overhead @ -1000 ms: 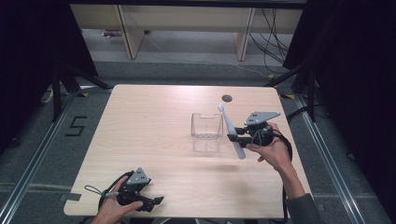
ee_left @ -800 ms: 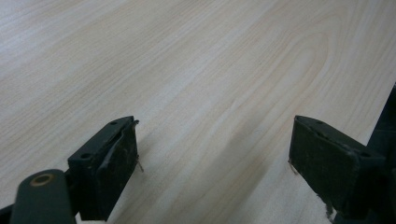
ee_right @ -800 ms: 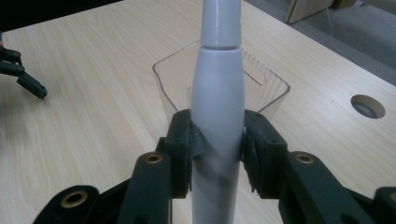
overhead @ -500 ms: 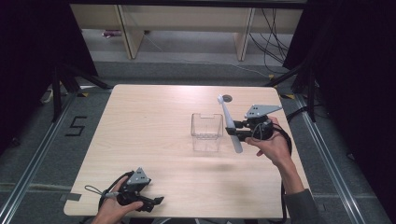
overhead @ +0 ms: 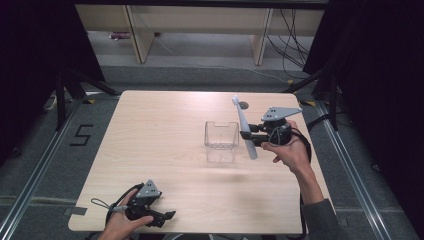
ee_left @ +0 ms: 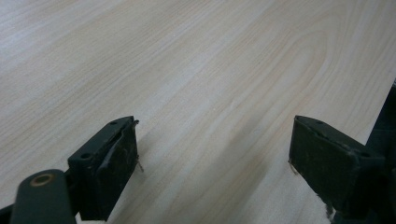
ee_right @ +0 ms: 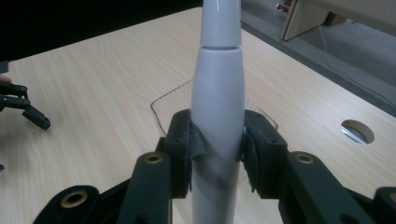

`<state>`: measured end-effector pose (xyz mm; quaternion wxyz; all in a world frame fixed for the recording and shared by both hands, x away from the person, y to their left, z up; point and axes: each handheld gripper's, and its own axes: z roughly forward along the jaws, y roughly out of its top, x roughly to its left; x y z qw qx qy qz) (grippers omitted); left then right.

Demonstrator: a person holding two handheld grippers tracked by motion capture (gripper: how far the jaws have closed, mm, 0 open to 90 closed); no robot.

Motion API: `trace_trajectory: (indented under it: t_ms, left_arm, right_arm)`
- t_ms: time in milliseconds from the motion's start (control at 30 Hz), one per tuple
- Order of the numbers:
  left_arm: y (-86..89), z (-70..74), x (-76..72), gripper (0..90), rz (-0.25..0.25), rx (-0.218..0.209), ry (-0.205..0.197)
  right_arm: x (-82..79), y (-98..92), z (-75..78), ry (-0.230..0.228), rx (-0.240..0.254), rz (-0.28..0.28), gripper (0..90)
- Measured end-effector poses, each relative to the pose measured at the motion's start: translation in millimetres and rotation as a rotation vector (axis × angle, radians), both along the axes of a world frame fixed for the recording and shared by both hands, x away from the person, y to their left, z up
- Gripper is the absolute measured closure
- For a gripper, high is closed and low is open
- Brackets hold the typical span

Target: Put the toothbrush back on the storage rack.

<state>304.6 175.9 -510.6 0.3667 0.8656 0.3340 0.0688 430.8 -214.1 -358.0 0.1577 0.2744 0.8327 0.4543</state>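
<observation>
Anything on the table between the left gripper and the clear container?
No. In the high view, only bare table separates the left gripper from the clear container.

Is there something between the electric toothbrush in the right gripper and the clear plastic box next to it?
Nothing visible stands in the way. The right gripper is shut on the white electric toothbrush, which hangs tilted just beside the right wall of the clear plastic box. The box's top is open and it looks empty.

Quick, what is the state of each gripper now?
Left gripper: open, holding nothing.
Right gripper: closed on the white toothbrush.
</observation>
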Motion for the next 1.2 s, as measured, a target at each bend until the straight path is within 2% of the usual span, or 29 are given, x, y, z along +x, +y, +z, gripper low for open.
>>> trace_trajectory:
  t_ms: [33,67,100,133,200,267,300,333,400,433,467,533,600,667,700,733,767,833,900,1067,1100,1167,1200]
  left_arm:
    - [0.2,0.1,0.2,14.9,0.0,0.001,0.0]
    - [0.3,0.2,0.2,14.9,0.0,0.0,0.0]
    - [0.4,0.2,0.2,14.9,0.0,0.0,0.0]
    - [0.4,0.2,0.2,14.9,0.001,0.0,0.001]
    - [0.4,0.2,0.2,14.9,-0.001,0.0,0.001]
    - [0.4,0.2,0.2,14.9,-0.001,0.0,0.002]
    - [0.4,0.1,0.2,14.9,0.0,0.0,0.002]
    - [0.4,0.1,0.2,14.9,0.0,-0.001,0.003]
    - [0.4,0.2,0.1,14.9,-0.001,-0.002,0.002]
    - [0.5,0.2,0.2,14.9,-0.001,-0.002,0.002]
    - [0.5,0.2,0.2,14.9,0.0,-0.001,0.003]
    - [0.5,0.3,0.2,14.9,0.0,-0.002,0.002]
    - [0.5,0.2,0.2,14.9,0.0,-0.001,0.002]
    - [0.5,0.2,0.2,14.9,-0.001,-0.002,0.003]
    - [0.5,0.2,0.2,14.9,-0.001,-0.002,0.003]
    - [0.5,0.3,0.2,14.9,-0.001,-0.002,0.002]
    - [0.5,0.3,0.1,14.9,-0.002,-0.003,0.003]
    - [0.5,0.1,0.3,14.9,-0.001,-0.002,0.004]
    - [0.6,0.2,0.3,14.9,-0.001,0.0,0.004]
    - [0.8,0.4,0.1,14.9,0.001,-0.002,0.001]
    - [1.2,0.5,0.5,14.9,-0.002,0.002,0.002]
    - [0.0,0.2,-0.6,14.9,0.003,-0.019,0.006]
    - [0.8,0.1,0.4,14.9,0.002,-0.001,0.001]
  right_arm:
    - [1.2,-0.7,2.3,-0.014,-0.014,0.005,65.3]
    - [0.5,1.1,3.3,-0.006,0.006,0.003,65.3]
    - [1.7,0.5,5.2,-0.02,-0.003,0.009,65.3]
    - [1.1,2.0,5.4,-0.014,0.012,0.002,65.3]
    - [1.6,3.1,8.4,0.001,0.004,0.008,65.3]
    - [2.9,4.9,9.7,-0.017,0.002,0.011,65.3]
    - [1.9,7.6,9.9,0.0,0.022,0.005,65.3]
    - [3.6,7.7,10.7,-0.018,0.016,0.017,65.3]
    - [3.6,9.8,12.2,-0.023,0.015,0.016,65.3]
    - [2.8,10.5,13.8,-0.006,0.015,0.02,65.3]
    - [4.3,11.3,15.0,-0.022,0.014,0.025,65.3]
    - [4.7,12.9,16.6,-0.012,0.026,0.029,65.3]
    - [5.5,15.0,18.3,-0.029,0.045,0.025,65.3]
    - [6.0,15.5,21.5,-0.024,0.037,0.028,65.3]
    - [7.1,16.4,21.5,-0.045,0.043,0.026,65.3]
    - [6.2,17.4,22.7,-0.027,0.049,0.025,65.3]
    - [7.8,17.2,24.1,-0.043,0.041,0.035,65.3]
    - [7.2,20.9,25.4,-0.03,0.062,0.026,65.3]
    - [9.4,20.8,28.4,-0.046,0.049,0.035,65.3]
    - [13.7,28.5,31.1,-0.044,0.076,0.033,65.3]
    - [15.6,28.7,32.1,-0.053,0.064,0.041,65.3]
    - [17.1,31.2,32.4,-0.038,0.069,0.041,65.3]
    - [19.1,32.3,32.2,-0.053,0.069,0.043,65.3]
